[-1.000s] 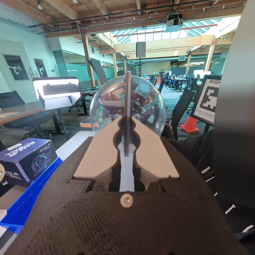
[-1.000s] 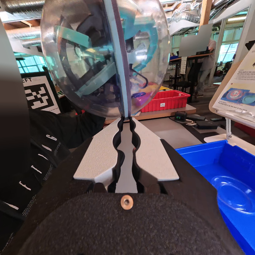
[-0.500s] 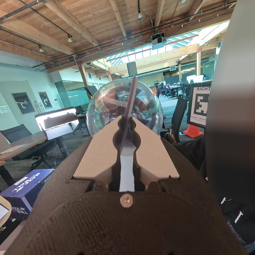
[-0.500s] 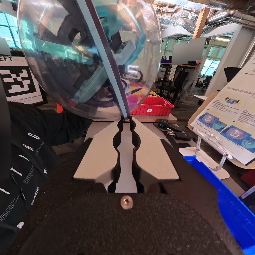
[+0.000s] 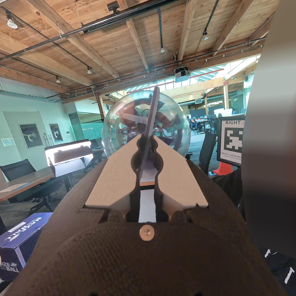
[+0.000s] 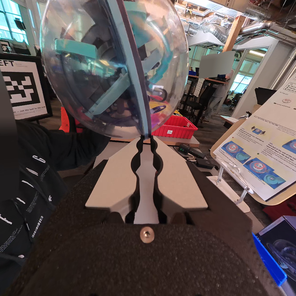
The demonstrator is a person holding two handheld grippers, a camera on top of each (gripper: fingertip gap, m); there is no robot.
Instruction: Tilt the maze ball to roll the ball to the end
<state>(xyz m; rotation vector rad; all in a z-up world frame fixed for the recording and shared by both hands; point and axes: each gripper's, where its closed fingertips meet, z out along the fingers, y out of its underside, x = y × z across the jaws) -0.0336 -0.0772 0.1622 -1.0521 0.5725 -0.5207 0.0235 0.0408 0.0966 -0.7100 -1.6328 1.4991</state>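
Observation:
The maze ball [image 5: 128,128] is a clear sphere with teal and dark tracks inside and a flat rim around its middle. It is held up in the air between both grippers. My left gripper [image 5: 147,137] is shut on the rim, which leans to the right in the left wrist view. My right gripper [image 6: 146,137] is shut on the rim's edge at the bottom of the maze ball [image 6: 96,72], which fills the top of the right wrist view. I cannot pick out the small ball inside.
A dark blue product box [image 5: 19,237] lies low left. A marker sign [image 5: 232,141] and orange cone [image 5: 224,168] stand right. A person's dark sleeve [image 6: 48,152], a red bin [image 6: 176,128], an instruction board [image 6: 264,152] and a blue bin edge [image 6: 269,262] show in the right wrist view.
Both grippers have swung upward and turned with the ball. The left view now shows more ceiling, the rim leans further right, and the blue bin has slid out low right.

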